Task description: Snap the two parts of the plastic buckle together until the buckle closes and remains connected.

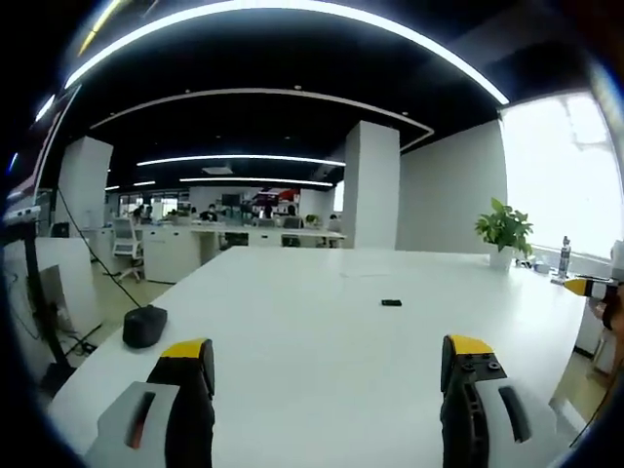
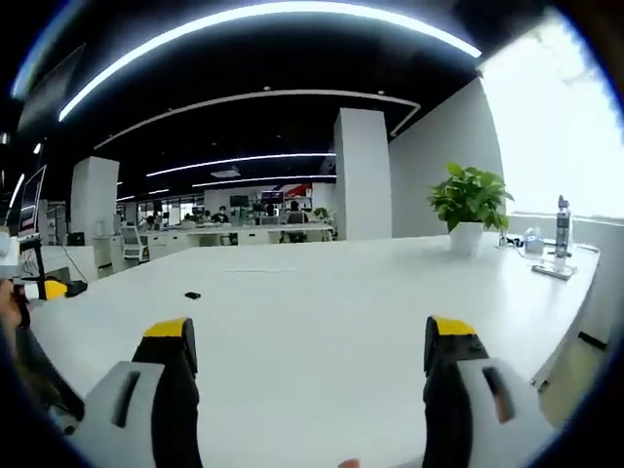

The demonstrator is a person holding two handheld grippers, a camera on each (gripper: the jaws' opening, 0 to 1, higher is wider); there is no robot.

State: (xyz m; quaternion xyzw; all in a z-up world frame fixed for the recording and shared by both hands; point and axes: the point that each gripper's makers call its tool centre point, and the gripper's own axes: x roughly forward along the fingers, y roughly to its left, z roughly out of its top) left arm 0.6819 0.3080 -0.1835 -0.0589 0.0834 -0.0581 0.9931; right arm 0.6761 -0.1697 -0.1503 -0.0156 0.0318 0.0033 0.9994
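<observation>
Tabletop first: one long white table (image 1: 322, 341) runs out ahead of you in both views, in an open office with two square white pillars (image 1: 371, 185) standing behind it in the left gripper view. One leafy green plant in a white pot (image 2: 470, 209) stands near the table's far right edge, just in front of the bright window, with one clear bottle (image 2: 562, 226) close beside it. One dark rounded object (image 1: 144, 326) sits at the table's near left corner in the left gripper view, a cable rising from it. Your left gripper (image 1: 331, 370) has its two yellow-tipped black jaws spread wide with nothing between them, and your right gripper (image 2: 310, 353) is the same, wide apart and empty. Each gripper's yellow tip also peeks into the other's view at the edge. One small black plastic buckle piece (image 1: 391, 303) lies flat on the bare tabletop, well ahead of both grippers and apart from everything else; whether it is one part or two joined, you cannot tell at this size.
</observation>
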